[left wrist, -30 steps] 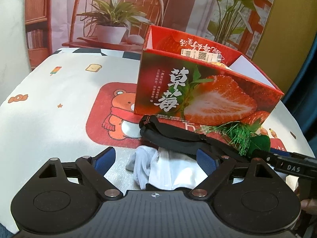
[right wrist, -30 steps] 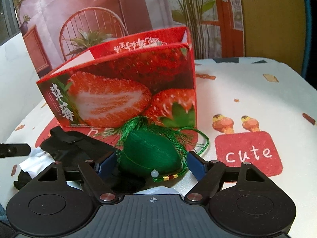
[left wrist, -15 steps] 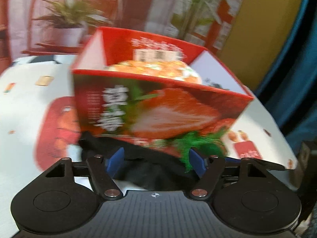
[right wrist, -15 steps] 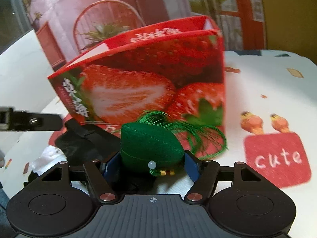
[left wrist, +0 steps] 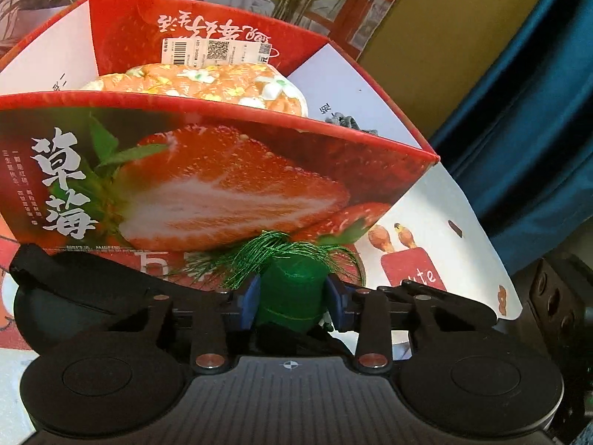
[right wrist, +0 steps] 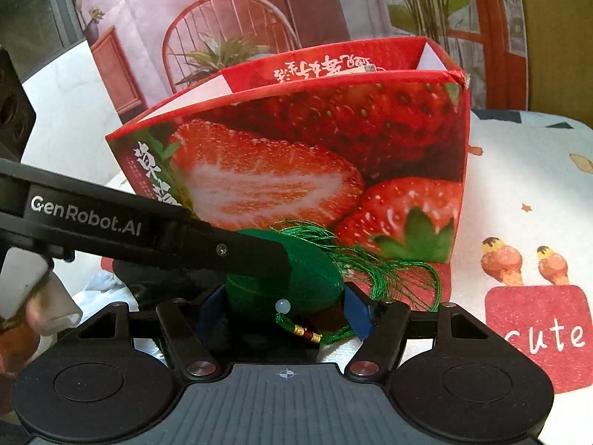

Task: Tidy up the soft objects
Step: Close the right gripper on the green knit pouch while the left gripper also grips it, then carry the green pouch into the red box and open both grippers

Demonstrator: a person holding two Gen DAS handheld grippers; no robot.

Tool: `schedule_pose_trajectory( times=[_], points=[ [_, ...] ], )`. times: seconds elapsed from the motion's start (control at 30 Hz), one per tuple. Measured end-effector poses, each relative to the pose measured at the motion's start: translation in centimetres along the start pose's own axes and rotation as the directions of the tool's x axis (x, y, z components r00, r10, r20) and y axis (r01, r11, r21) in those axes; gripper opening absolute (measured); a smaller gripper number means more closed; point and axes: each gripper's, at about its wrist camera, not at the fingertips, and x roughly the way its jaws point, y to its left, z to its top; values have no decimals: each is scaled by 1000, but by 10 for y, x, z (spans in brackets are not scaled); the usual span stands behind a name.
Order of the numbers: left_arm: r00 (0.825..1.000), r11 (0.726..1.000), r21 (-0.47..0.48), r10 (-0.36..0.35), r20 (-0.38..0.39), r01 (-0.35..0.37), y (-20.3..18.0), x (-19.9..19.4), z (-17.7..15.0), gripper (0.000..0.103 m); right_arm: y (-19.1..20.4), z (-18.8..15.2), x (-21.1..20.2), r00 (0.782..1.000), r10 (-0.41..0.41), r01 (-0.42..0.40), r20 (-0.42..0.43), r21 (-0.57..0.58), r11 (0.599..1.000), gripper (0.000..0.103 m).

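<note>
So what I'm seeing behind everything is a big printed backdrop (right wrist: 259, 18) hanging at the back, showing a pinkish room with a round-backed wooden chair (right wrist: 229, 37), a potted plant (right wrist: 218, 55) on it and tall leafy stems (right wrist: 426, 3) beside a red window frame (right wrist: 496, 37). To the right of it a mustard-yellow wall (left wrist: 444, 37) is showing, and next to that a dark teal curtain (left wrist: 537, 111) is hanging down. The worktop (right wrist: 519, 170) is wearing a white cloth printed with little ice cream cones (right wrist: 500, 263) and a red patch reading "cute" (right wrist: 537, 333). On the far left a plain white wall (right wrist: 70, 111) is catching soft, warm indoor light.
</note>
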Motion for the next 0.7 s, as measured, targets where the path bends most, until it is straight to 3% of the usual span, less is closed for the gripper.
schedule_pose_trajectory(
  times=[0.33, 0.53, 0.7],
  points=[
    [993, 998, 17, -59, 100, 57, -3, -48, 14, 40, 10, 25, -29, 995, 30, -29, 96, -15, 999, 63],
    [976, 996, 27, -87, 201, 83, -9, -88, 35, 40, 26, 60, -56, 980, 57, -44, 190, -72, 996, 63],
    [948, 994, 55, -110, 300, 97, -15, -118, 54, 40, 41, 98, -76, 962, 85, -48, 260, -144, 988, 63]
  ],
)
